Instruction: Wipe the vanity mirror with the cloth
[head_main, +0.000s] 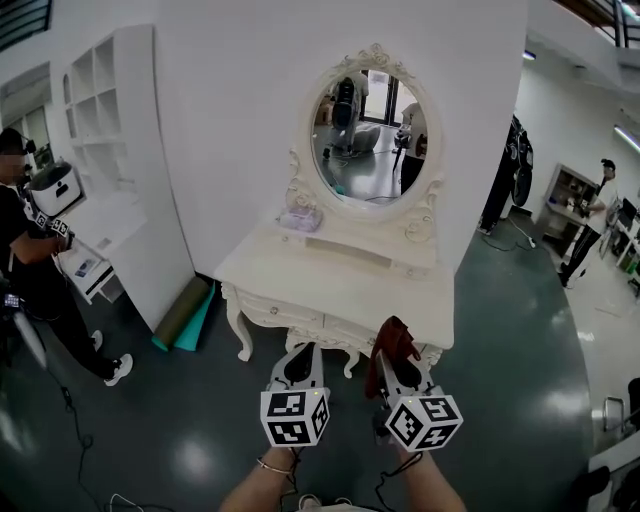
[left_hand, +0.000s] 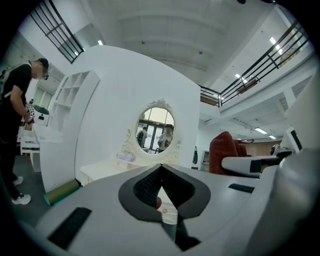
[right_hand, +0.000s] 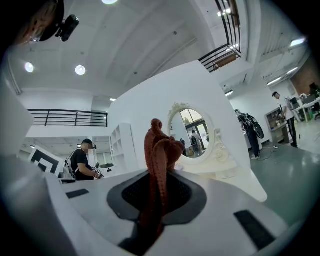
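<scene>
1. The pick-up is done. My right hand-held gripper (right_hand: 157, 187) is clenched on the dark red terry cloth (right_hand: 159, 150). The cloth stands up from between the jaws in a narrow bunched fold.
2. My left hand-held gripper (left_hand: 161, 187) is closed, its jaw tips pressed together, and I can see nothing held in it. It hangs just beside the right one and plays no part at this point.
3. The oval vanity mirror in its carved cream-white frame (head_main: 368, 138) stands upright at the back of the cream-white dressing counter (head_main: 330, 285), against a white wall panel.
4. Both hand-held grippers are below the mirror and well in front of it, out past the near edge of the counter that carries it. The cloth is well apart from the glass and touches nothing but my jaws.
5. I judge that the wiping itself has not begun. The glass gives a clear reflection of the room, and from this far off I cannot tell whether it carries any smears or dust.
6. What is left is nearly the whole task:
   - carry the cloth up and forward over the counter to the mirror;
   - press it against the glass;
   - sweep it across the full oval.
7. Since the cloth is gripped as a thin bunch, I expect each stroke to cover only a small patch, so the mirror will probably need several passes.
</scene>
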